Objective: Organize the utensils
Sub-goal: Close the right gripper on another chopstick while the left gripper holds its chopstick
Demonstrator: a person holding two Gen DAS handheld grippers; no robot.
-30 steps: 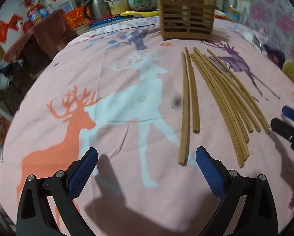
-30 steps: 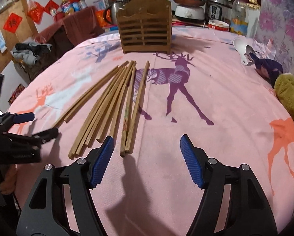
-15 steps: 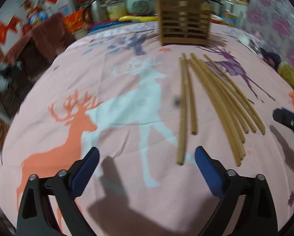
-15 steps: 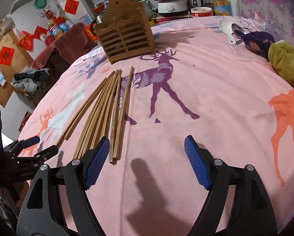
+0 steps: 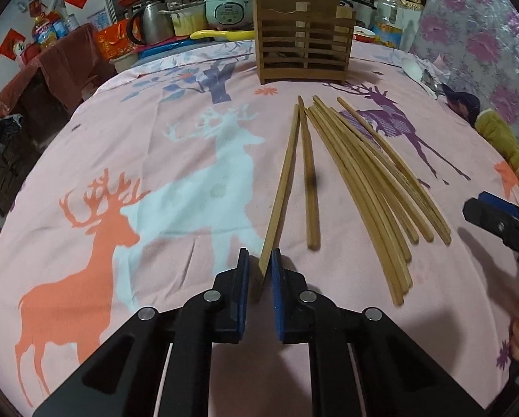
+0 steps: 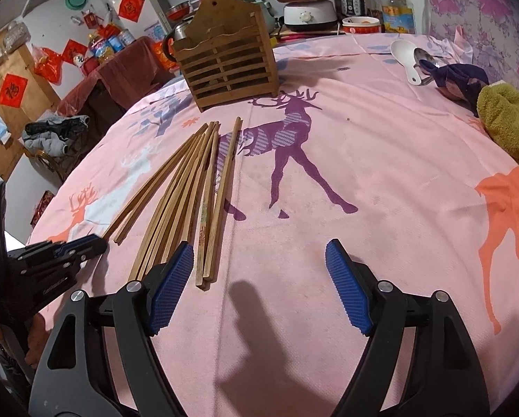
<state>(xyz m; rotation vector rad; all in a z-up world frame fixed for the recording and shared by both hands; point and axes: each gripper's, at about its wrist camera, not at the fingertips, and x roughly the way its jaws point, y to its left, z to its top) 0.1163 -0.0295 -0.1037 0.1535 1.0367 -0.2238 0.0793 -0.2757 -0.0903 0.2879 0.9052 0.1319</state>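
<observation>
Chopsticks point(image 5: 360, 170) lay loose on the tablecloth point(image 5: 155, 139) before the wooden holder point(image 5: 303, 34); the left gripper point(image 5: 259, 271), just closed, pinched one chopstick point(image 5: 282, 187) by its near end. Right view: right gripper point(image 6: 259, 288) gaped empty beside the bundle. Light, stiff, slippery sticks; end-grip judged sound.

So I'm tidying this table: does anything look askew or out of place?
Yes: the chopsticks lie fanned loosely on the cloth, none in the wooden holder. The left gripper has just closed on one chopstick.

Our left gripper point(image 5: 259, 264) tilts steeply down, its jaws just closed on a chopstick point(image 5: 283, 180); our right gripper point(image 6: 259, 278) hangs with jaws wide apart.
</observation>
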